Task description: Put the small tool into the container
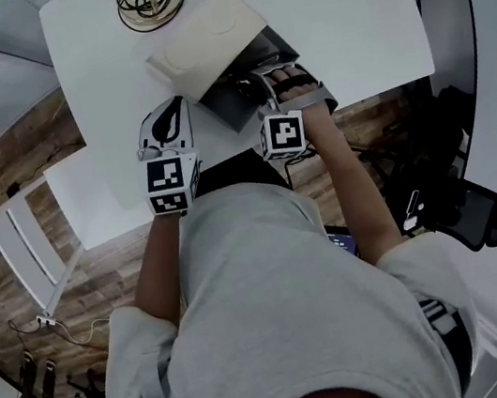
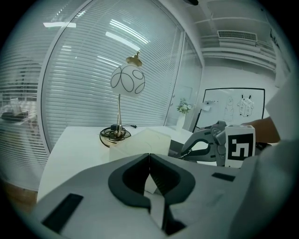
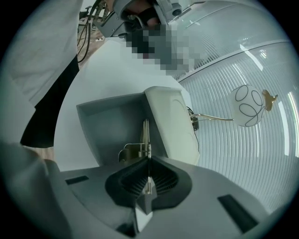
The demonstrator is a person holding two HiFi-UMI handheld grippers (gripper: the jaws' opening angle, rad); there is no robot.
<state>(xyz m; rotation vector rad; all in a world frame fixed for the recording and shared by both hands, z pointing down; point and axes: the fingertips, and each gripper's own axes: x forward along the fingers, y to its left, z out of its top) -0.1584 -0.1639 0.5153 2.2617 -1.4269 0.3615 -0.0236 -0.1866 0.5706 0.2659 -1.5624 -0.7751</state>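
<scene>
The container (image 1: 245,98) is a grey box on the white table (image 1: 342,24), with its cream lid (image 1: 201,38) swung open to the far left. My right gripper (image 1: 272,82) reaches over the box's open top. In the right gripper view it (image 3: 148,161) is shut on a small, thin metal tool (image 3: 145,137) that sticks out past the jaws above the grey inside of the container (image 3: 110,123). My left gripper (image 1: 169,126) rests near the table's front edge, left of the box. Its jaws (image 2: 149,158) are shut with nothing between them.
A lamp with a round white shade (image 2: 127,79) stands at the far side of the table, its coiled cable around the base (image 1: 149,1). A whiteboard (image 2: 233,105) and a small plant (image 2: 183,108) are beyond. Wooden floor (image 1: 30,146) lies to the left of the table.
</scene>
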